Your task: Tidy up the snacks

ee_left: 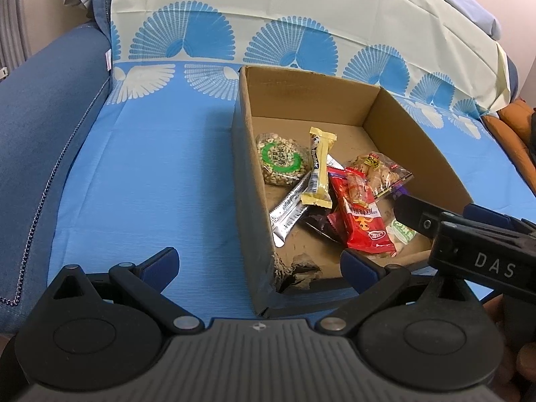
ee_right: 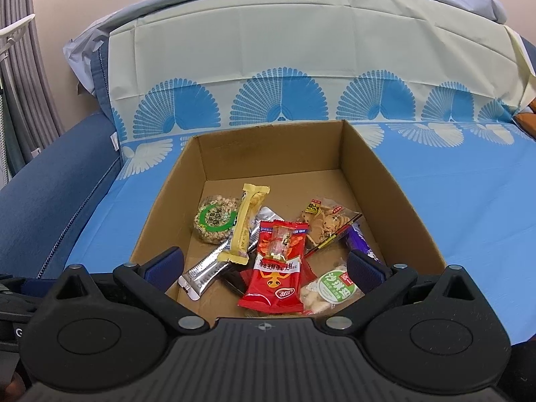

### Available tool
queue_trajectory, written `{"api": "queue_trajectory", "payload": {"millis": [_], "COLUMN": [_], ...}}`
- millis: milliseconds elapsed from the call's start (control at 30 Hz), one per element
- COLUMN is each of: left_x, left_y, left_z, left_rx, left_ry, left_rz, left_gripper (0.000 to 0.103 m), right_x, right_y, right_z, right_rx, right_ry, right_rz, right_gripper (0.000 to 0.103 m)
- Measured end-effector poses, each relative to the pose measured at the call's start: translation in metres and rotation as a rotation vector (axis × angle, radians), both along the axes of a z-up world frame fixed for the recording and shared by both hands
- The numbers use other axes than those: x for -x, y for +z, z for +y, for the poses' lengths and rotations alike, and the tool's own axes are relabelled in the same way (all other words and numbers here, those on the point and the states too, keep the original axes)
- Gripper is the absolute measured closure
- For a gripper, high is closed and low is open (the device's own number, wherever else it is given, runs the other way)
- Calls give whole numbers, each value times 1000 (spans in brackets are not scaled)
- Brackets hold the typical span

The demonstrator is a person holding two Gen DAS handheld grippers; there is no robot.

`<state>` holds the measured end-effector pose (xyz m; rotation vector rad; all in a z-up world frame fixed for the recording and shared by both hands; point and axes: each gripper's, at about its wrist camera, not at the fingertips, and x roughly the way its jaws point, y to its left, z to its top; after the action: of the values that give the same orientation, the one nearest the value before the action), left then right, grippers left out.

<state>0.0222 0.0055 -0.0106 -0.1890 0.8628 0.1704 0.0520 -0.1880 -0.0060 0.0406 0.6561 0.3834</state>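
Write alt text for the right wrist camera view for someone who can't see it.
An open cardboard box on a blue patterned cloth holds a pile of snacks, including a red packet, a yellow bar and a round nut cake. The right gripper, open and empty, hovers over the box's near edge.

left hand-held gripper (ee_left: pixel 259 263) hovering low, fingers spread wide, holding nothing | right hand-held gripper (ee_right: pixel 266 263) hovering to its right, fingers spread wide, also holding nothing
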Motion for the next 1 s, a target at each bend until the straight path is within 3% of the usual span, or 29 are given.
{"api": "queue_trajectory", "payload": {"millis": [1000], "left_x": [-3], "left_y": [0], "left_z": [1], "left_rx": [-7], "left_ry": [-4], "left_rz": [9], "left_gripper": [1], "right_x": [-5], "right_y": [-1], "right_z": [-1], "right_rx": [-10], "right_ry": [-8], "right_rz": [18], "right_gripper": [1]}}
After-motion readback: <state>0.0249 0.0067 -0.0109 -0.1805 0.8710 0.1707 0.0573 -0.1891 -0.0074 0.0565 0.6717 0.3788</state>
